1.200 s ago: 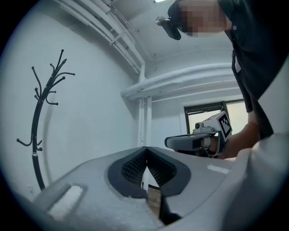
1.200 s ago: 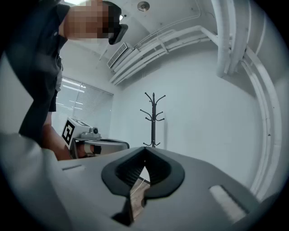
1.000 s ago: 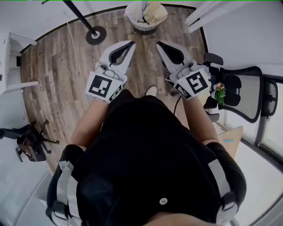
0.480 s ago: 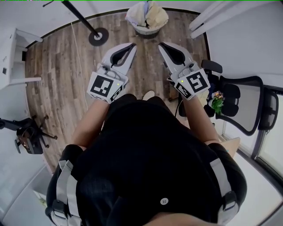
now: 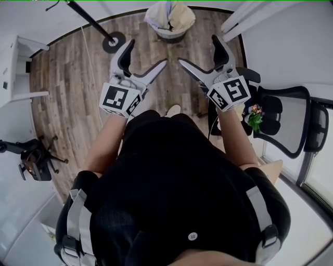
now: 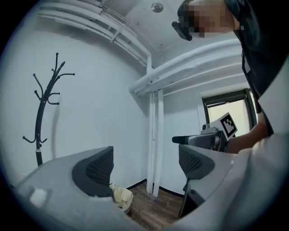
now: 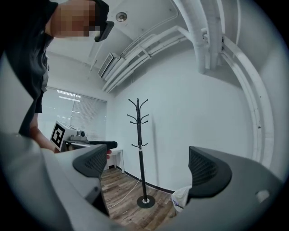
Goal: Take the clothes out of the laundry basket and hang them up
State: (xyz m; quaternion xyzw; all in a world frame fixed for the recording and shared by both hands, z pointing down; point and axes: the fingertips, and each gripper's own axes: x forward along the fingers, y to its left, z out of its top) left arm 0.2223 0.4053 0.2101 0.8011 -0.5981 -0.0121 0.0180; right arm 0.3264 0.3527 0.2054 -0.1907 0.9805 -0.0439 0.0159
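A white laundry basket (image 5: 169,23) heaped with pale clothes (image 5: 179,13) stands on the wood floor at the top of the head view. A black coat rack (image 7: 140,149) rises to its left, its round base (image 5: 113,41) on the floor. My left gripper (image 5: 144,58) and right gripper (image 5: 199,50) are held side by side, short of the basket and apart from it. Both have just been opening and stand open with nothing between the jaws. The left gripper view looks between its pads (image 6: 101,164) at the basket (image 6: 121,198) low ahead. The right gripper view catches the basket's edge (image 7: 182,198).
A black office chair (image 5: 283,111) with a small plant (image 5: 255,115) beside it stands at the right. A white desk (image 5: 15,67) and a dark tripod stand (image 5: 34,163) are at the left. White pipes (image 6: 153,135) run down the far wall's corner.
Both grippers went from shut to wide open. Both hands moved slightly forward toward the basket, the right one more.
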